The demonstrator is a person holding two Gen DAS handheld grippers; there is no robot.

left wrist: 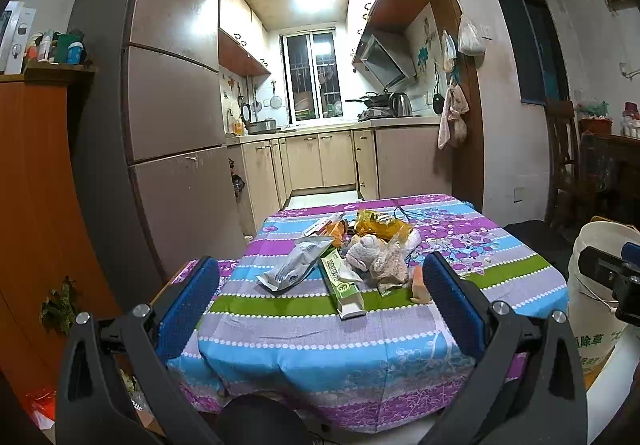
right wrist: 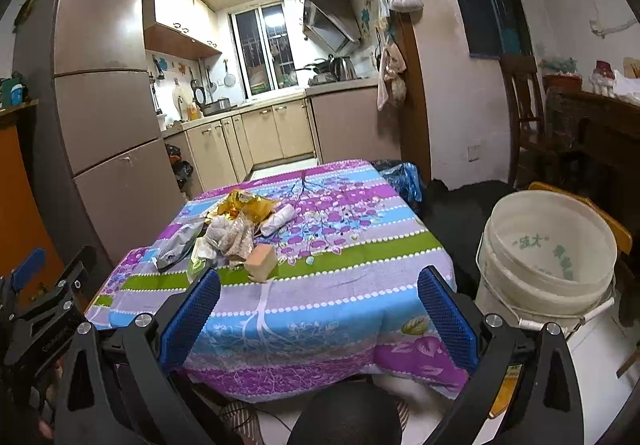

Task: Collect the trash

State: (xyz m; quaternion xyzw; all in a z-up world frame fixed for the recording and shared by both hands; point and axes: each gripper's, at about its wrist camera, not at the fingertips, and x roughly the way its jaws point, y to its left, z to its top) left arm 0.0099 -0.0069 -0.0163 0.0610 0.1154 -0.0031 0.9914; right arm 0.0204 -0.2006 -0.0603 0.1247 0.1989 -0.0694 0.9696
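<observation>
Both the left gripper [left wrist: 320, 277] and right gripper [right wrist: 318, 285] hang with jaws spread wide and empty above the table's [right wrist: 340, 285] near edge. Bare cloth lies between them. The trash pile [left wrist: 352, 249] sits ahead, beyond the fingertips; the bucket [right wrist: 548, 245] stands outside the right jaw.

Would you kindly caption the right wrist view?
Open right gripper faces trash pile on striped tablecloth, white bucket alongside.

Left tongs [left wrist: 320, 277] and right tongs [right wrist: 318, 285] both gape wide, empty.
</observation>
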